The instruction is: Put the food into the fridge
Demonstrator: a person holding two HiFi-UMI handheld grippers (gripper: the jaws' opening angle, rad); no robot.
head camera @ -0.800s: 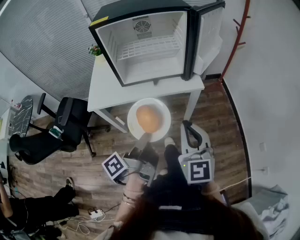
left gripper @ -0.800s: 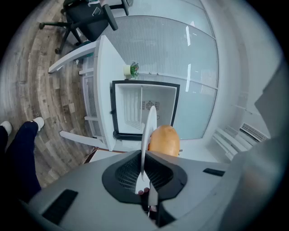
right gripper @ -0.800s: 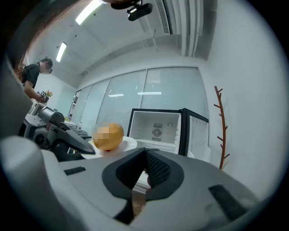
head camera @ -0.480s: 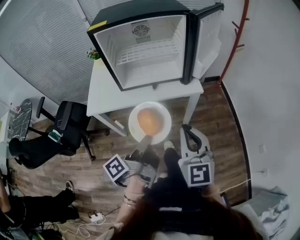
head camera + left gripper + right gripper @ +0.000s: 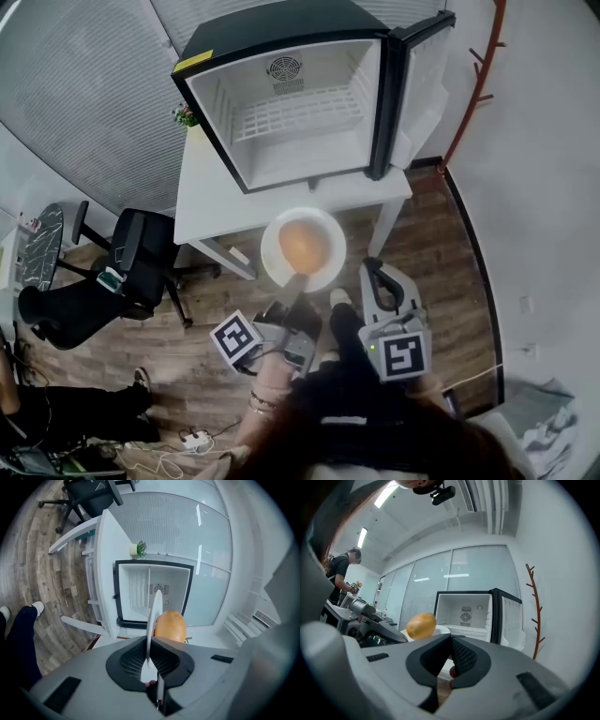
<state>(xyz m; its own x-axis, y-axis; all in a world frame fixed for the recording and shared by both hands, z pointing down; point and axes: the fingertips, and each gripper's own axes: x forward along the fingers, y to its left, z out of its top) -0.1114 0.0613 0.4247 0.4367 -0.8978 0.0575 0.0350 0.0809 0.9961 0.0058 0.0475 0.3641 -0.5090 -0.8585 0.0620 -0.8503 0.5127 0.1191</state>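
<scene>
**Carrying stage.** The left gripper (image 5: 296,281) is clamped, jaws nearly together, on the near rim of the white plate (image 5: 272,248). The plate bears 1 rounded orange-brown food item (image 5: 303,244) and hangs in mid-air just short of the table (image 5: 211,192). The right gripper (image 5: 374,267) is closed on nothing. The fridge (image 5: 214,103) stands open. Advisable: keep the plate level, advance slowly, and clear the door frame before lowering onto the shelf.
</scene>
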